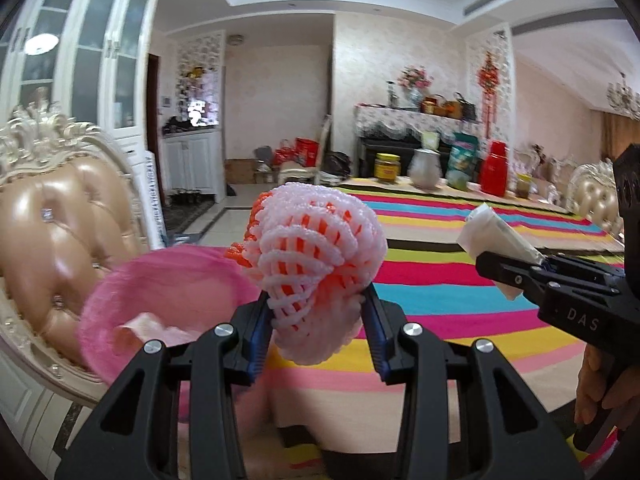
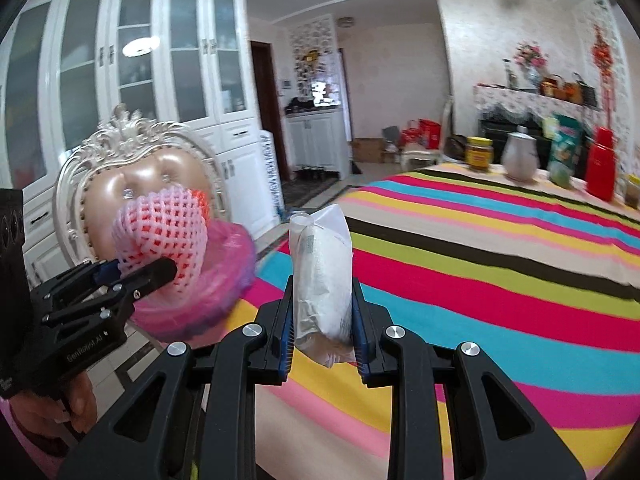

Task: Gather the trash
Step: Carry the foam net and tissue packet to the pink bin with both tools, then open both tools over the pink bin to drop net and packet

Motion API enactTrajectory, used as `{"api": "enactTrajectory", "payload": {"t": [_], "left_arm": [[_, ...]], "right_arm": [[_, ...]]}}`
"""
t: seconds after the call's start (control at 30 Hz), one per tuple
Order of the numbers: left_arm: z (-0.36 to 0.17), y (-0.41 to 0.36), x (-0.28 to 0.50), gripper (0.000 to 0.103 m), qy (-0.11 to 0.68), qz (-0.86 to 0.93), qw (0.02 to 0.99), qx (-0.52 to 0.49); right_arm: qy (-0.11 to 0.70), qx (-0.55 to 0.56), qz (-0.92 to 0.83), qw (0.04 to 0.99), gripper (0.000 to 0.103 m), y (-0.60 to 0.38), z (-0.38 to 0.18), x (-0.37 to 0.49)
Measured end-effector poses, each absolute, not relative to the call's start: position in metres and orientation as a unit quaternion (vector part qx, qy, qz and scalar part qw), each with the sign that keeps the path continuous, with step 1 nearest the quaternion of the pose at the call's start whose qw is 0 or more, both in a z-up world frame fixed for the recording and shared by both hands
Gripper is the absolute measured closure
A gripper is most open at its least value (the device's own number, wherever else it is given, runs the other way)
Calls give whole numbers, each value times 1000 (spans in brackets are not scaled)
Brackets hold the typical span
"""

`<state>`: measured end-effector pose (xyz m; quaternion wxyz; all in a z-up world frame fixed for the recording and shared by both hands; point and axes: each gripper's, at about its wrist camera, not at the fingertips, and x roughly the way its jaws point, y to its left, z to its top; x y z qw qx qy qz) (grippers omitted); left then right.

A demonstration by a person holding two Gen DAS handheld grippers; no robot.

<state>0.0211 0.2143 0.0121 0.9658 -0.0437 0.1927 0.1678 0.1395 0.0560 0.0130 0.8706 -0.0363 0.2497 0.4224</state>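
Note:
My left gripper [image 1: 318, 300] is shut on a bundle of pink-white and orange foam fruit nets [image 1: 316, 248], held above the table's left edge. Just behind and left of it gapes a pink bag-lined bin [image 1: 168, 280] with a pale scrap inside. My right gripper [image 2: 322, 300] is shut on a white plastic wrapper [image 2: 322, 264] that stands upright between the pads. The right wrist view shows the left gripper [image 2: 140, 272] with the foam nets [image 2: 160, 232] in front of the pink bin [image 2: 224, 280]. The right gripper [image 1: 504, 268] and wrapper [image 1: 492, 232] appear at the right of the left wrist view.
A striped tablecloth [image 2: 480, 280] covers the long table. At its far end stand a yellow jar [image 2: 479, 153], a white jug [image 2: 520, 156] and a red flask [image 2: 602, 164]. An ornate padded chair [image 2: 140, 176] stands behind the bin, white cabinets beyond it.

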Motion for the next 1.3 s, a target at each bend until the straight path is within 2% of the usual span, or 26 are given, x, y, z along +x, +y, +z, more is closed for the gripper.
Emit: {"api": "enactTrajectory", "payload": {"t": [0.5, 0.9, 0.97, 1.0, 1.03, 1.07, 1.1, 1.13, 1.23, 1.3], "left_arm": [[6, 335, -13, 62, 210, 258, 939, -89], [-8, 383, 2, 61, 230, 269, 928, -116], [-10, 386, 5, 58, 231, 268, 928, -117], [-11, 388, 6, 57, 230, 266, 929, -119], [-11, 389, 7, 55, 228, 266, 929, -122], [-12, 390, 8, 47, 228, 268, 928, -123], [-12, 391, 8, 43, 227, 273, 926, -125], [-12, 392, 7, 35, 225, 278, 925, -128], [-10, 391, -1, 28, 217, 295, 921, -131], [-7, 389, -8, 19, 212, 312, 918, -123]], "right_arm": [[258, -75, 525, 808, 77, 189, 13, 137], [277, -102, 568, 768, 75, 275, -2, 158], [277, -104, 582, 757, 74, 285, -4, 162], [277, -105, 587, 753, 72, 289, -5, 164], [276, -106, 591, 750, 66, 295, -6, 166], [275, -107, 593, 749, 47, 298, -7, 168], [273, -103, 591, 752, 35, 299, -8, 172], [269, -96, 589, 756, 27, 297, -7, 174], [267, -85, 580, 765, 27, 288, -4, 181], [263, -73, 576, 770, 27, 271, 1, 183]]}}
